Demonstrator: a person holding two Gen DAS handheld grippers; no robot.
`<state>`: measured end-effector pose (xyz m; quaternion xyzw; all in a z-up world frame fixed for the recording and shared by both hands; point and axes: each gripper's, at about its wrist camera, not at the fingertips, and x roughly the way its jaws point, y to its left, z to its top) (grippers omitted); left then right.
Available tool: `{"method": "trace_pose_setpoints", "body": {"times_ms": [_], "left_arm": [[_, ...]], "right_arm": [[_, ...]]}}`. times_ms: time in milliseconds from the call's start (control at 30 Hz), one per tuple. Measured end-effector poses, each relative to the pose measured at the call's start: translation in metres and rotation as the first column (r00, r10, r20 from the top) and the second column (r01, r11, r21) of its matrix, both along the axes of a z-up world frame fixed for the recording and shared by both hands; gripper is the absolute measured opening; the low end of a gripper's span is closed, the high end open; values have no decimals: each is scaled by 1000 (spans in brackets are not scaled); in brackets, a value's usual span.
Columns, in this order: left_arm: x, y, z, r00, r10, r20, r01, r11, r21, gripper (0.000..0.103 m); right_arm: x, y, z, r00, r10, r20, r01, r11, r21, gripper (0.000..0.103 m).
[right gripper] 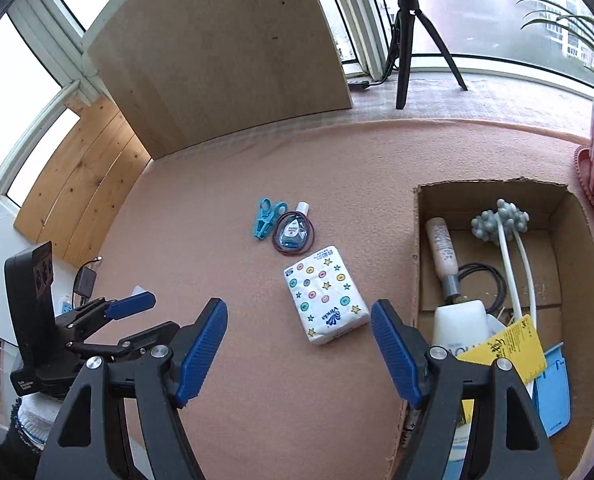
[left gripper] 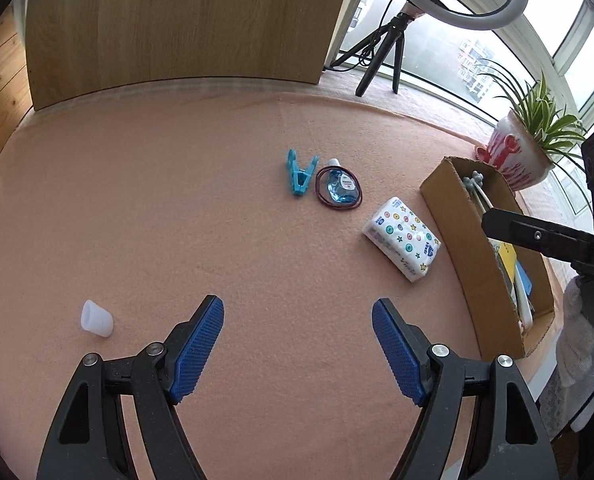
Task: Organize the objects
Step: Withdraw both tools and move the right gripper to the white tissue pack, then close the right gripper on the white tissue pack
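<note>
My left gripper [left gripper: 297, 312] is open and empty above the pink cloth, short of a star-patterned tissue pack [left gripper: 403, 236]. Further off lie a teal clip [left gripper: 299, 176] and a small blue bottle [left gripper: 340, 188] ringed by a dark rubber band. A small white cup [left gripper: 96, 318] lies to its left. My right gripper [right gripper: 299, 312] is also open and empty, with the tissue pack [right gripper: 325, 300] just beyond its fingertips. The cardboard box [right gripper: 417, 248] to its right holds a beige bottle [right gripper: 443, 256], white knob-headed sticks [right gripper: 501, 220], a yellow card and more. The left gripper [right gripper: 157, 316] shows at the left.
A potted plant [left gripper: 513, 156] stands behind the box [left gripper: 449, 216]. A ring light on a black tripod [right gripper: 407, 40] stands by the window, next to a wooden panel [right gripper: 225, 52]. A black finger [left gripper: 529, 234] of the right gripper reaches over the box.
</note>
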<state>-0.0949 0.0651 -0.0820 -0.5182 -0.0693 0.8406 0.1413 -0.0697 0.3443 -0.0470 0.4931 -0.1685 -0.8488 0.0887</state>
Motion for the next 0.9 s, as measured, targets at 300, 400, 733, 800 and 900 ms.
{"method": "trace_pose_setpoints", "body": {"times_ms": [300,400,733,800,900], "left_arm": [[12,-39,4,999,52,-1,-52,998,20,80],[14,-48,6,998,59,-2,-59,998,22,80],[14,-55,2,999,43,15,-44,999,23,80],[14,-55,-1,999,41,18,-42,999,25,80],[13,-57,-3,999,37,23,-37,999,24,80]], "right_arm": [[-56,-25,-35,994,-25,110,18,998,61,71],[-68,-28,-49,987,-46,153,29,994,108,71],[-76,-39,-74,964,-52,260,24,994,108,65],[-73,-42,-78,958,-49,283,28,996,79,58],[-64,-49,-81,955,-37,293,27,999,37,54]]}}
